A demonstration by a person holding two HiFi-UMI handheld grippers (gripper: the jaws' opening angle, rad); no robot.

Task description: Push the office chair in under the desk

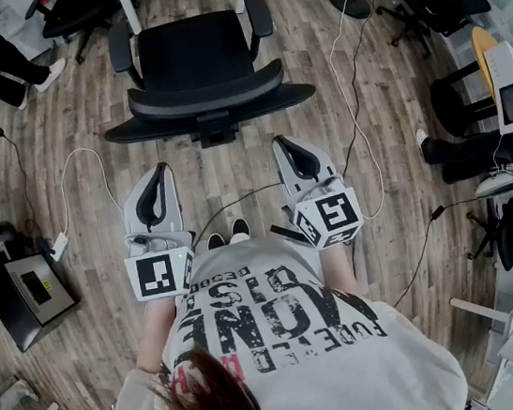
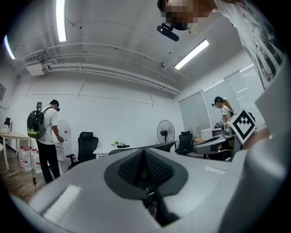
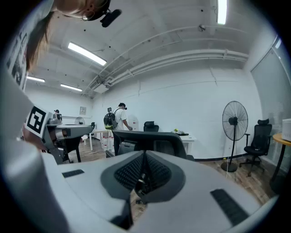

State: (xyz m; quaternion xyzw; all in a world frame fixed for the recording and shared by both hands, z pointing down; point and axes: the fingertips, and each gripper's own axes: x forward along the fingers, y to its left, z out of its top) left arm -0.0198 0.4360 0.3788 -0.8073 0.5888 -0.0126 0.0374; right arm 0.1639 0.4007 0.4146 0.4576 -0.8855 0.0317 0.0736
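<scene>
On the wood floor (image 1: 54,114) in front of the person, the chair (image 1: 200,74) stands with its curved backrest turned toward them and its seat facing the desk (image 1: 128,7), of which only 2 white legs show at the top of the head view. The front of the seat comes right up to those legs, with 1 armrest on each side. The person holds the 2 grippers out side by side, both aimed at the chair's back. Bare floor shows between their tips and the backrest, so neither touches it. The left gripper (image 1: 160,180) has its jaws pressed together with nothing between them; its own view shows the dark ribbed pads (image 2: 144,168) meeting in a closed seam. The right gripper (image 1: 288,147) is likewise squeezed closed and empty, and its view looks over the joined pads (image 3: 144,170) at the backrest straight ahead. The person's shoes (image 1: 227,233) show between the 2 grippers. Cables (image 1: 355,100) trail across the floor on both sides. Off to the right stands a fan (image 3: 234,120), and farther back someone with a backpack (image 2: 45,132) faces the wall.
</scene>
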